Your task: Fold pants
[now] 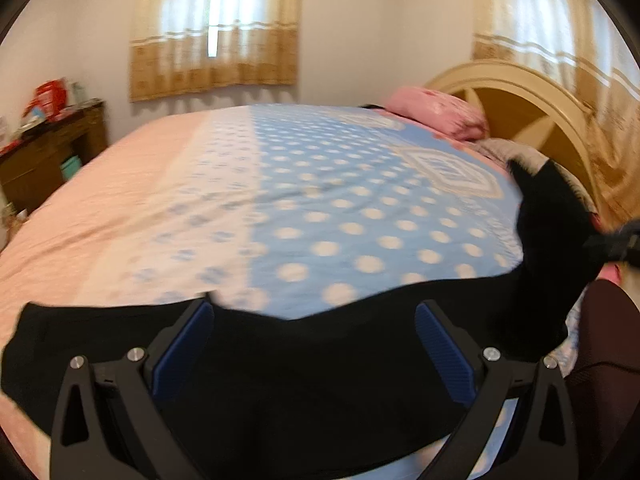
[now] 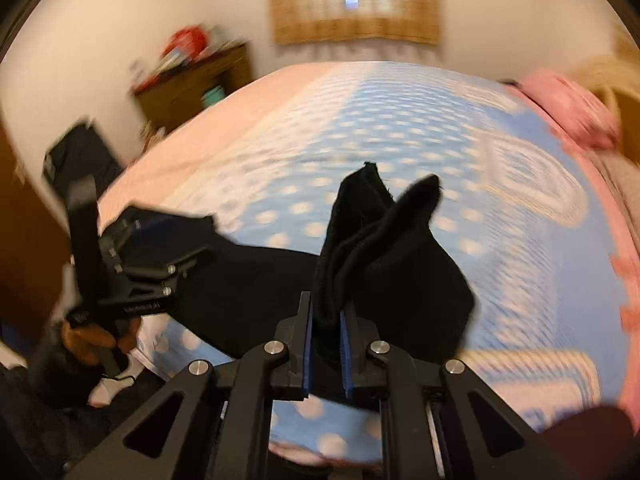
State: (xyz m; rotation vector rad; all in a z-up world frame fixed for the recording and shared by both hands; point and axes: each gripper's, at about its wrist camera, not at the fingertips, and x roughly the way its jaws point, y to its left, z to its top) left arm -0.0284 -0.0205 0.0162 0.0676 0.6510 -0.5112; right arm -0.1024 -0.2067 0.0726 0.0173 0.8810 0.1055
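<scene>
Black pants [image 1: 304,376] lie across the near edge of the bed, on a blue dotted sheet [image 1: 360,208]. My left gripper [image 1: 314,312] is open, its blue pads wide apart over the black cloth. My right gripper [image 2: 327,316] is shut on a bunched end of the pants [image 2: 380,248], which stands up from between its blue pads. That raised end shows at the right in the left wrist view [image 1: 552,240]. The left gripper [image 2: 160,264] also shows at the left in the right wrist view, over the other end of the pants.
A pink pillow [image 1: 440,110] and a wooden headboard [image 1: 532,108] are at the far right. A dark wooden cabinet [image 1: 48,156] with clutter stands left of the bed. Curtained windows [image 1: 214,28] are behind. A person's hand [image 2: 96,340] holds the left gripper.
</scene>
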